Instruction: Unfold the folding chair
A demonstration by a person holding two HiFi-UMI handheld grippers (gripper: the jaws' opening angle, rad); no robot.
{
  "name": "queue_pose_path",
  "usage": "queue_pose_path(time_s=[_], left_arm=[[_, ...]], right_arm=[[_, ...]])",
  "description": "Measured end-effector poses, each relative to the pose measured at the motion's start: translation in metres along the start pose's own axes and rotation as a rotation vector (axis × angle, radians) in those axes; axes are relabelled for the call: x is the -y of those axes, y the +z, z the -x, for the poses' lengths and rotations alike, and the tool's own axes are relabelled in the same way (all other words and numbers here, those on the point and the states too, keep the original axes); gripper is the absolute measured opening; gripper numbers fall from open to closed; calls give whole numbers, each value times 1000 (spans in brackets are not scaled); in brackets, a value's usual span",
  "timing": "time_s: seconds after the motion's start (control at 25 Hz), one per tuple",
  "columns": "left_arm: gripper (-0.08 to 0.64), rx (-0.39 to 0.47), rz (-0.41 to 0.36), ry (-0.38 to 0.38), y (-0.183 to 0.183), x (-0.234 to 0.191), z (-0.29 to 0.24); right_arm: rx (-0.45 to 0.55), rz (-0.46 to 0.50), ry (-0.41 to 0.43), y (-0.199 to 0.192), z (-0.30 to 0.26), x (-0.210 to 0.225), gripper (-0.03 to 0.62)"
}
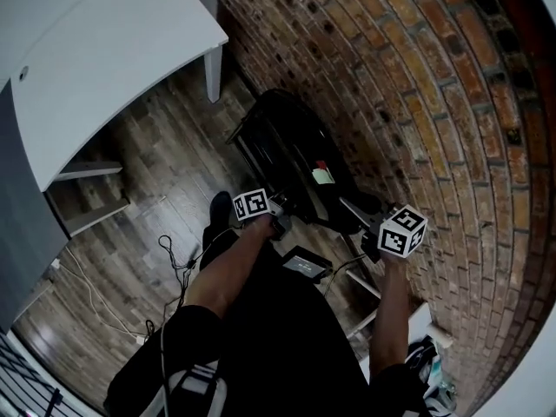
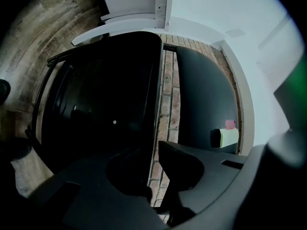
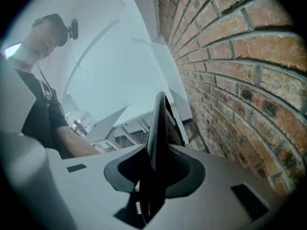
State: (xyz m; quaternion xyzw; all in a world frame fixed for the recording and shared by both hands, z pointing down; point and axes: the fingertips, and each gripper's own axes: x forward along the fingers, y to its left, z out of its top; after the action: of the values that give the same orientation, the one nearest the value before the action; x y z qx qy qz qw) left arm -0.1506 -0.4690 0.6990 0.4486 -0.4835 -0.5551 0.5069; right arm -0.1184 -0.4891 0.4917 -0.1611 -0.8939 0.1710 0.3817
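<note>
The folding chair [image 1: 295, 150] stood on the wooden floor [image 1: 165, 172], at the foot of the brick wall [image 1: 417, 102] and beyond the corner leg of a white table [image 1: 104, 59]. It leaned edge-on towards the wall and was not yet opened flat. The left gripper [image 2: 156, 176] was clamped tight on the thin edge of the glossy black panel. A strip of brick showed between that panel and the duller one beside it. The right gripper [image 3: 156, 171] had its pads closed against a narrow dark panel edge that rose straight up between them. In my judgement each claw was holding a separate part of the chair, so that one could be steadied while the other was drawn away to spread the frame. A pale yellow-green tag [image 2: 229, 135] with a pink tab sat on the duller panel. No writing or brand could be read on it. The cubes on the grippers bore only black-and-white square patterns.
</note>
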Motion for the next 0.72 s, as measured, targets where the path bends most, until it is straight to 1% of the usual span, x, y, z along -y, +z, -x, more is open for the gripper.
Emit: queue_pose_path(time_s=[0.12, 0.28, 0.4, 0.48, 0.6, 0.64, 0.72], left_arm=[[64, -15, 15, -26, -2, 0, 16], [74, 1, 24, -87, 4, 4, 41], [77, 17, 58, -95, 2, -1, 69], [78, 23, 64, -99, 1, -5, 86], [84, 33, 57, -90, 1, -10, 113], [90, 30, 49, -84, 0, -12, 120], [117, 9, 36, -99, -6, -10, 129]], right_arm=[[33, 3, -42, -5, -6, -19, 100], [29, 41, -71, -10, -22, -48, 100], [17, 50, -78, -22, -33, -76, 98], [14, 56, -80, -29, -41, -95, 98], [13, 68, -86, -39, -54, -123, 98], [14, 72, -93, -43, -56, -131, 98], [17, 81, -111, -48, -58, -145, 100]])
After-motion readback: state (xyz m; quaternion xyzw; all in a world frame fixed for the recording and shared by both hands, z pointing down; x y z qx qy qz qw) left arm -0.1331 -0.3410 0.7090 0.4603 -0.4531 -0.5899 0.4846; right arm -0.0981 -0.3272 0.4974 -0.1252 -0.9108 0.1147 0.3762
